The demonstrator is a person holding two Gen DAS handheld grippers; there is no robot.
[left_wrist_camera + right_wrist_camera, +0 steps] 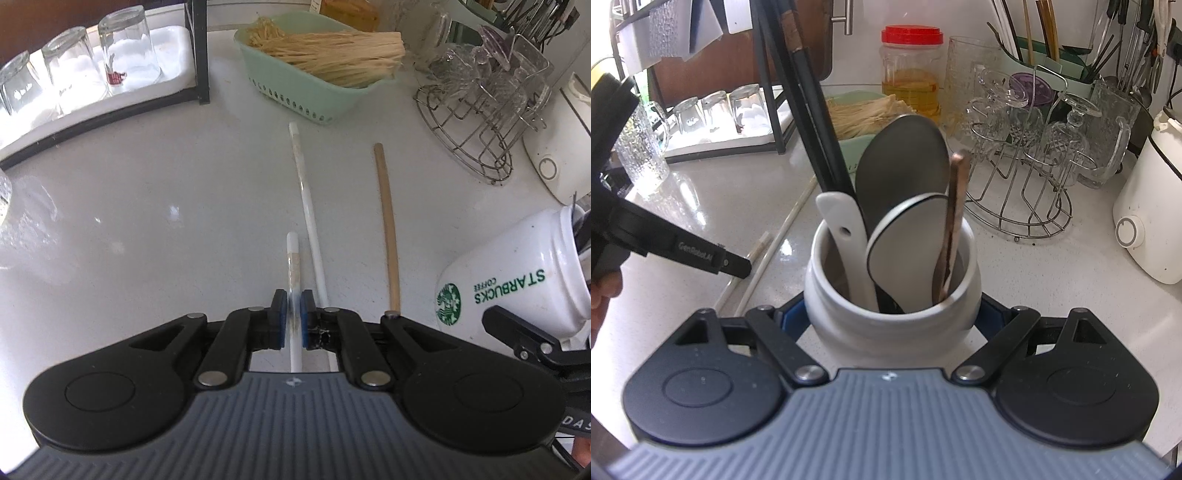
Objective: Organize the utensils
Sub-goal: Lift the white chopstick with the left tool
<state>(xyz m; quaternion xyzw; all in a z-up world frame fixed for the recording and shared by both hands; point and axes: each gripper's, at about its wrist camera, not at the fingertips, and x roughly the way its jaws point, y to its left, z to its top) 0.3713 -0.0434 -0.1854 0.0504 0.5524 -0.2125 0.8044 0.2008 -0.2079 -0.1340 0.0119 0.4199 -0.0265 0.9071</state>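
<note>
My left claw (293,317) is clamped on a white straw (292,258); my right claw (892,317) grips the white jar (517,280) reading "STARBUCKS COFFEE", utensils inside.

Left black two-finger gripper (294,317) clamped at lower centre of frame; right black two-finger gripper (892,314) spread wide, gripping.

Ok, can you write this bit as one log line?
left gripper: shut on white chopstick | right gripper: shut on Starbucks jar | brown chopstick: on counter
</note>
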